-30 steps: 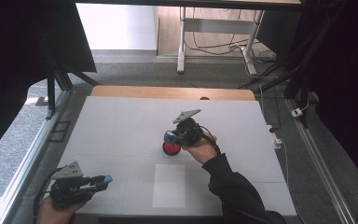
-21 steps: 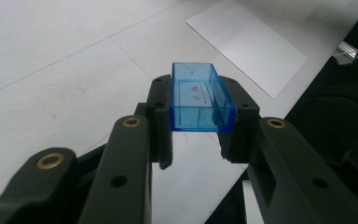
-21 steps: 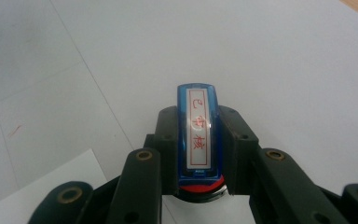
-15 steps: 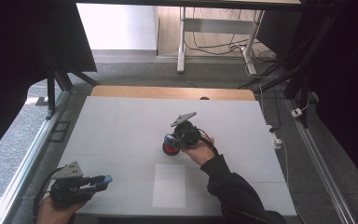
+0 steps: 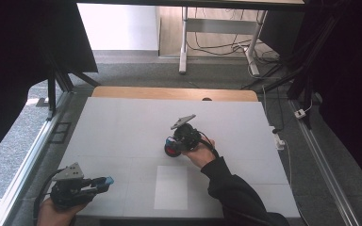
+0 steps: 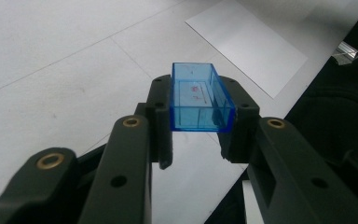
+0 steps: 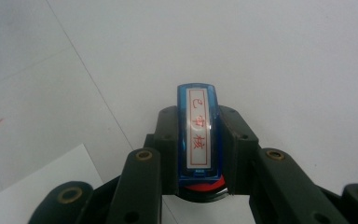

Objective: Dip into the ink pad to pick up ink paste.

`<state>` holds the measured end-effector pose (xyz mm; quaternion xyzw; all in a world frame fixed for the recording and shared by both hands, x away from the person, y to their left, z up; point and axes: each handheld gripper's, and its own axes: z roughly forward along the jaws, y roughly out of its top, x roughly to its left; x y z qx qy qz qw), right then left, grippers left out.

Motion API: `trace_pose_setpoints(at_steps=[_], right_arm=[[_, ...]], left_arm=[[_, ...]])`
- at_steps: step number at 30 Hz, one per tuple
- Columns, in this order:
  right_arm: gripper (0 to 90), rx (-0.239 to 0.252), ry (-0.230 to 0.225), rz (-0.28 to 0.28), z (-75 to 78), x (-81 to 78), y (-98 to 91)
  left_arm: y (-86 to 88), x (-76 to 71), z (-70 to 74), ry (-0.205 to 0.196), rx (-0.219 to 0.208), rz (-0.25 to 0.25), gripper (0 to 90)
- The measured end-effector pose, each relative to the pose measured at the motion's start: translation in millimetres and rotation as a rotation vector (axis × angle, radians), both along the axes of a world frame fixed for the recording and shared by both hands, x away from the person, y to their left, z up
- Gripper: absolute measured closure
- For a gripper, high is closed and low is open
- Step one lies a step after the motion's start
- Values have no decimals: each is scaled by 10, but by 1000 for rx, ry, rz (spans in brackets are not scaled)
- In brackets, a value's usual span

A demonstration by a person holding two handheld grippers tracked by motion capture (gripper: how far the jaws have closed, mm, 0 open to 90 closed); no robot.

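- The left gripper (image 6: pixel 200 135) held a clear blue box (image 6: pixel 198 98) tight between its 2 jaws, right at their tips, with the open side up.
- The right gripper (image 7: pixel 199 154) squeezed a blue stamp (image 7: pixel 198 133) between its 2 jaws.
- The stamp's white label with red letters faced up.
- A red part (image 7: pixel 203 187) sat under it, low between the jaws.

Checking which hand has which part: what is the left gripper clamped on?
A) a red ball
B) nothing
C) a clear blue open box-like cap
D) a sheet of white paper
C: in the left gripper view, the left gripper has its jaws pressed on both sides of the clear blue cap, hollow and open-topped.
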<state>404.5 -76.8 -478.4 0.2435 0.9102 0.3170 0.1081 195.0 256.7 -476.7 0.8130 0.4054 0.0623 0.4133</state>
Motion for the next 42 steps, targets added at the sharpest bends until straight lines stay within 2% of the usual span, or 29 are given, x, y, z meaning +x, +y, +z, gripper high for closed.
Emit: trace_pose_setpoints(at_steps=[6, 8, 12, 21, 23, 27, 32, 35, 42], right_arm=[[717, -78, -74, 23, 9, -89, 99], [717, -84, -77, 20, 8, -101, 114], [718, -54, -50, 10, 1, -62, 77], [718, 71, 65, -31, -36, 79, -78], [718, 88, 77, -35, -44, 93, -93], [718, 71, 61, -32, -39, 73, -77], [718, 13, -8, -20, -28, -15, 5], [717, 7, -10, -20, -24, -21, 11], [715, 32, 8, -5, -27, 18, -33]], left_arm=[[-3, 1, 0, 1, 3, 0, 682], [-3, 0, 0, 2, 2, -1, 682], [-3, 0, 0, 3, 2, -2, 682], [-1, 8, -3, 10, -1, -4, 682], [-3, 9, -3, 10, 3, -5, 682], [-5, 10, -3, 11, 4, -6, 682], [-7, 10, -3, 12, 6, -5, 682], [-7, 10, -4, 14, 6, -3, 682], [3, 10, -6, 16, -1, -1, 682]])
